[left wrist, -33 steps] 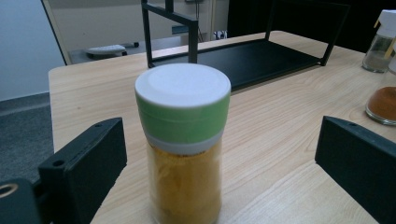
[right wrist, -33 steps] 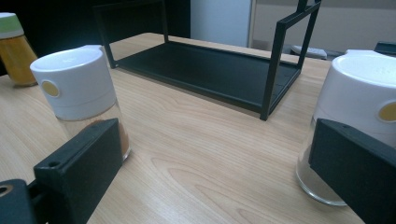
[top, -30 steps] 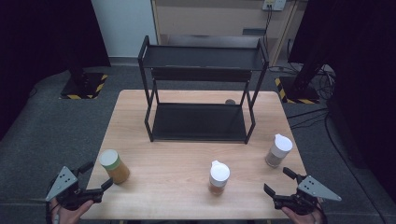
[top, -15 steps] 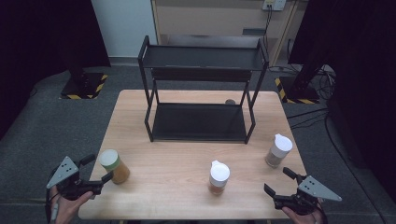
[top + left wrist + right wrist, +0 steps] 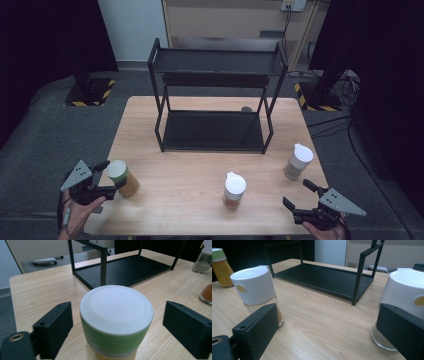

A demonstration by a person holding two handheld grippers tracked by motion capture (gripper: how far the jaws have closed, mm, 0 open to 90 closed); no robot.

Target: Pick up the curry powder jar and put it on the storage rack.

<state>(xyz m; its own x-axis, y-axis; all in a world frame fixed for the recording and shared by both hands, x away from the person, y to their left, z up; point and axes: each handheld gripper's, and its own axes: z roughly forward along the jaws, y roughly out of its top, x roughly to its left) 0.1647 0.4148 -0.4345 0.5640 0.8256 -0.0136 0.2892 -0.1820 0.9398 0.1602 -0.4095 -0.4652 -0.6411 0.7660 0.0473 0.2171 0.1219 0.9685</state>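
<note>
Green-lidded jar [image 5: 121, 177] between left hand-held gripper [image 5: 106, 176] jaws

Dim room with near-black upper corners in the high view, soft even light on the pale bench [image 5: 200, 200], faint short shadows under the jars, no harsh glare, gripper views sharp mid-distance, near claw tips and foreground lid [image 5: 116, 308] slightly soft

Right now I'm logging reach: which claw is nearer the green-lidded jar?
Left. The left claw has its open jaws on either side of the green-lidded jar; the right claw is across the table, near its right edge.
</note>
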